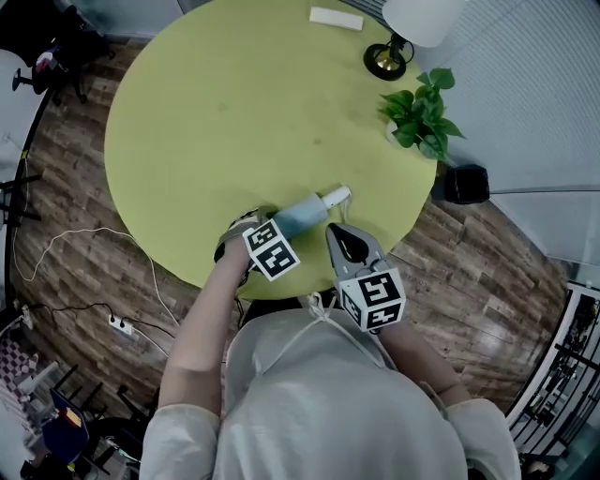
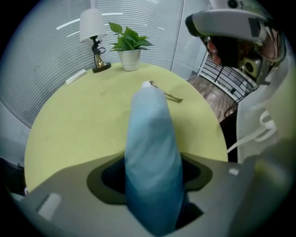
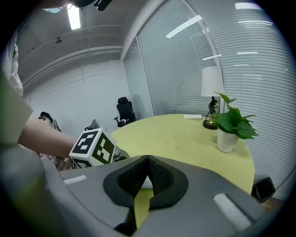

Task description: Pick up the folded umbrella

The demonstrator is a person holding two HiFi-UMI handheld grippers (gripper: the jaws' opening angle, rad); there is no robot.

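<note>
The folded umbrella (image 1: 305, 216), light blue with a white tip, lies near the front edge of the round yellow-green table (image 1: 234, 112). My left gripper (image 1: 255, 232) points steeply down over the umbrella's left end. In the left gripper view the umbrella (image 2: 152, 139) fills the space between the jaws of the left gripper (image 2: 152, 159), and both jaws touch its sides. My right gripper (image 1: 335, 230) hovers just in front of the umbrella's white tip, shut and holding nothing. In the right gripper view the right gripper (image 3: 147, 159) has its pads together.
A lamp (image 1: 389, 56), a potted plant (image 1: 419, 117) and a flat white object (image 1: 336, 18) stand at the table's far right. A black bin (image 1: 461, 184) sits on the wooden floor to the right. Cables and a power strip (image 1: 120, 323) lie on the floor to the left.
</note>
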